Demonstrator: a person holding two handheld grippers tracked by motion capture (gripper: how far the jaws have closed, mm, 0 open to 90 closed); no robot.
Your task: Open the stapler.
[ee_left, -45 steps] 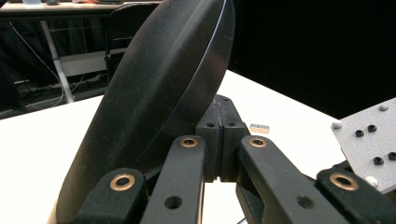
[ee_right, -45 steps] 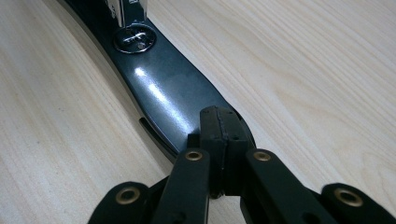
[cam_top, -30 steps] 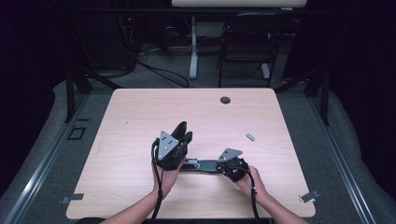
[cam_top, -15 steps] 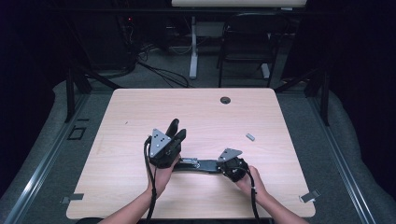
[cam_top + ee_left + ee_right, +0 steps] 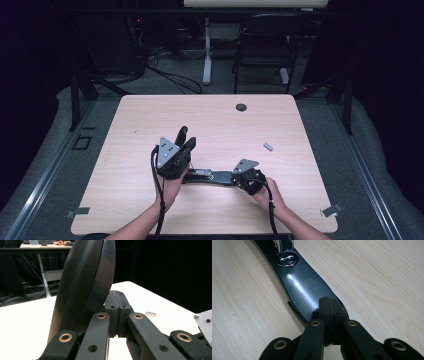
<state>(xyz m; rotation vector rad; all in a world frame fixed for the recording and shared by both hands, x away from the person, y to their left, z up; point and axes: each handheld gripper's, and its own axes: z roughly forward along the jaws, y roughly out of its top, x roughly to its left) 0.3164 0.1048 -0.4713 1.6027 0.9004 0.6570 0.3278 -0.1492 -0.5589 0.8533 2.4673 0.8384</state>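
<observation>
A black stapler lies opened on the wooden table (image 5: 150, 125). Its flat base (image 5: 207, 176) (image 5: 304, 287) rests on the wood, and its curved top arm (image 5: 181, 135) (image 5: 82, 285) stands nearly upright. My left gripper (image 5: 190, 145) (image 5: 117, 302) is held up beside that arm with its pads together; the arm leans against the jaws' left side, not between them. My right gripper (image 5: 231, 177) (image 5: 330, 305) is shut, its tips resting on the near end of the base. A small grey staple strip (image 5: 268, 146) (image 5: 151, 313) lies to the right.
A round cable hole (image 5: 241, 107) sits near the table's far edge. Beyond the table stand a dark chair (image 5: 265, 50) and desk legs with cables on the floor. Bare wood surrounds the stapler on all sides.
My left gripper and the raised stapler arm have shifted slightly to the left. The right gripper and the stapler base have stayed where they were.
</observation>
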